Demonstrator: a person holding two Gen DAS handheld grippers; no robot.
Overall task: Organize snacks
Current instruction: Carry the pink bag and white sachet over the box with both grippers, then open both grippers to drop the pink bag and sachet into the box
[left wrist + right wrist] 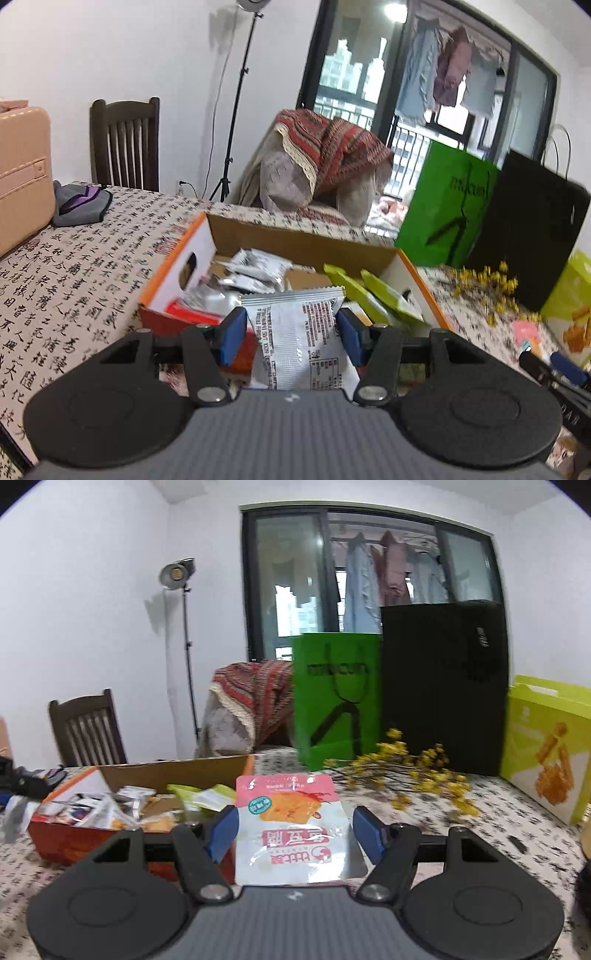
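Snacks fill the open orange-edged cardboard box (369, 254) on the calligraphy-print table (74, 280). Left tongs (291, 338) pinch a silver foil snack packet (299, 339) between blue pads, held just in front of the box's near side. Right tongs (293, 830) hold a pink-and-white plastic snack pouch (291, 830) upside down, to the right of the box; its left pad touches the pouch, the right pad's contact I cannot tell. Behind the box stand a green paper bag (336, 698) and a black paper bag (443, 686), with yellow dried flowers (417, 775) before them.
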